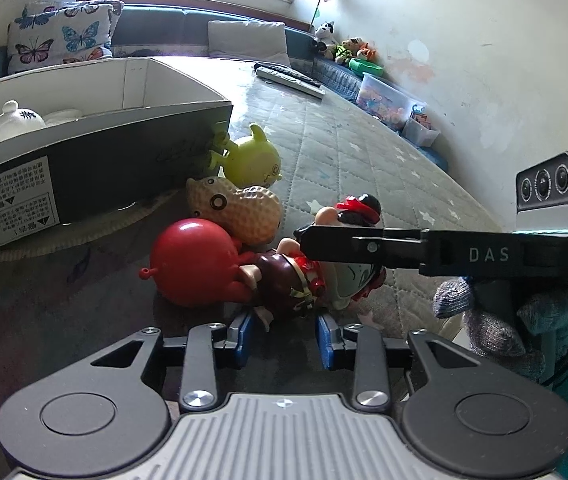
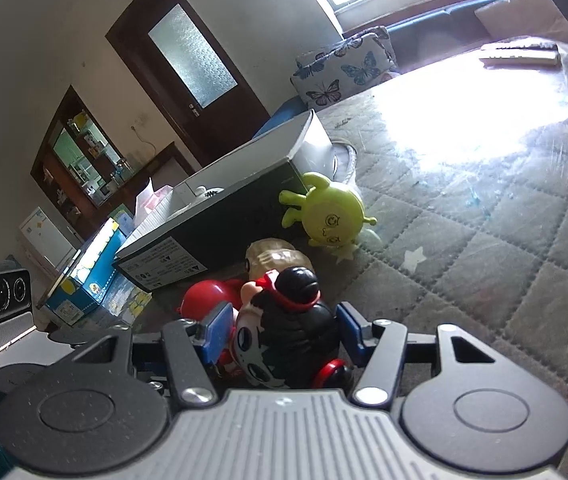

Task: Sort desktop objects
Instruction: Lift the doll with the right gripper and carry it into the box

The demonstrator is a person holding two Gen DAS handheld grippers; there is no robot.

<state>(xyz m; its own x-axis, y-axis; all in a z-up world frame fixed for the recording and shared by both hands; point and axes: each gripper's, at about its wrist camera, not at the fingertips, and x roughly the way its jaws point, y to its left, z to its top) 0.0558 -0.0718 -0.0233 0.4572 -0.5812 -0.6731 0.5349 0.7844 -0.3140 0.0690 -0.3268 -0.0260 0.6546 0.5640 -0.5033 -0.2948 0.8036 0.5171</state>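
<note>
Quilted mat [image 1: 364, 152], right tool [image 2: 280, 334] straddling doll [image 2: 284, 320] (contact unclear), left tool [image 1: 284, 340] apart, box [image 1: 96, 160] cut off.

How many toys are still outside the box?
4: green toy against the box corner, peanut toy, red ball toy, doll between both grippers. Others may be hidden.

A doll [image 2: 284, 320] lies between the right hand-held gripper [image 2: 280, 332] fingers; a box [image 2: 220, 208] stands ahead-left, an alien toy [image 2: 330, 216] beside it.
</note>
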